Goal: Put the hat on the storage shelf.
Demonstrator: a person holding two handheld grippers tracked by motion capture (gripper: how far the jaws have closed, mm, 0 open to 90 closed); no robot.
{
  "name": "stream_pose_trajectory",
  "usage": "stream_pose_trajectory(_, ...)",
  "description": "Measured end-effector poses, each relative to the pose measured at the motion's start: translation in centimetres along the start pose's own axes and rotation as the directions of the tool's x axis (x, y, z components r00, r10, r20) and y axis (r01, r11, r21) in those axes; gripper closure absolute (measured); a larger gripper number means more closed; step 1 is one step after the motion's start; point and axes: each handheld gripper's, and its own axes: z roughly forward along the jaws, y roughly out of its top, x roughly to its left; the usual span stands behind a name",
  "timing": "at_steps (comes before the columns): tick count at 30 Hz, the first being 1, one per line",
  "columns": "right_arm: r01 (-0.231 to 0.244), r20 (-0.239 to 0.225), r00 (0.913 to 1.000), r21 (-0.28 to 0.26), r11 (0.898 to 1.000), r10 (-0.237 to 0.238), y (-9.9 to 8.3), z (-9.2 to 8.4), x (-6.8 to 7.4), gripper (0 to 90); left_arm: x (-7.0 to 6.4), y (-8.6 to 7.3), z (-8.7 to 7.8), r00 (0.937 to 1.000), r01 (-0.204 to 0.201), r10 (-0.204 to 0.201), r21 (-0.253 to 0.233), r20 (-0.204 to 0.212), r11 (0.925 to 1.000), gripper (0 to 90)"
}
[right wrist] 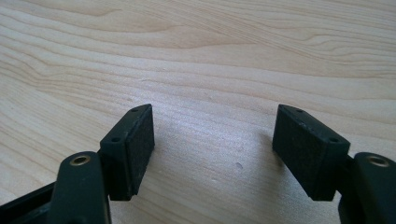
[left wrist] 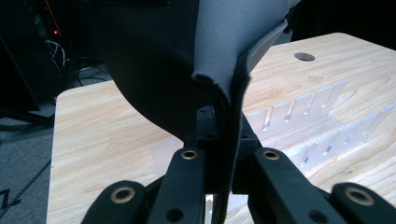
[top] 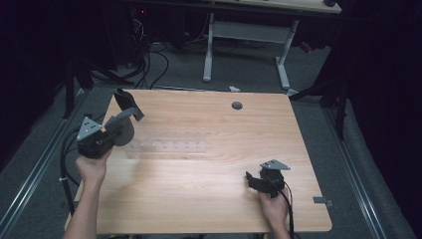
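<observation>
Left gripper [top: 130, 113] stood clamped on grey felt piece [left wrist: 224, 51], held above table's [top: 199, 199] left edge, beside clear slotted rack [top: 169, 143]. Right gripper [right wrist: 214, 149] rested wide open, empty, near front right. I judged carrying step underway; next, I must line felt edge with slot.

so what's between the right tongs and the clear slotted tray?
Nothing: in the high view, bare wood runs from the right tongs to the clear slotted tray. The table is unobstructed there.
</observation>
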Motion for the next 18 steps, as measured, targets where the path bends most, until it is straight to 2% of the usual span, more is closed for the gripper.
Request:
stream_pose_trajectory(10, -0.002, 0.0, 1.0, 0.001, 1.0, 0.002, 0.0, 0.0, 0.0, 29.7, 0.9, -0.9, 0.6, 1.0, 0.003, -0.003, 0.007, -0.006, 1.0, 86.3)
stream_pose_trajectory(14, -0.002, 0.0, 1.0, 0.0, 1.0, 0.002, 0.0, 0.0, 0.0, 29.7, 1.1, -1.7, 1.0, 0.9999, 0.001, -0.001, 0.028, -0.012, 0.9996, 86.2)
stream_pose_trajectory(18, -0.002, 0.0, 1.0, 0.0, 1.0, 0.002, 0.0, 0.0, 0.0, 29.7, 1.5, -2.5, 0.9, 0.9995, 0.03, -0.03, 0.034, -0.015, 0.999, 86.2)
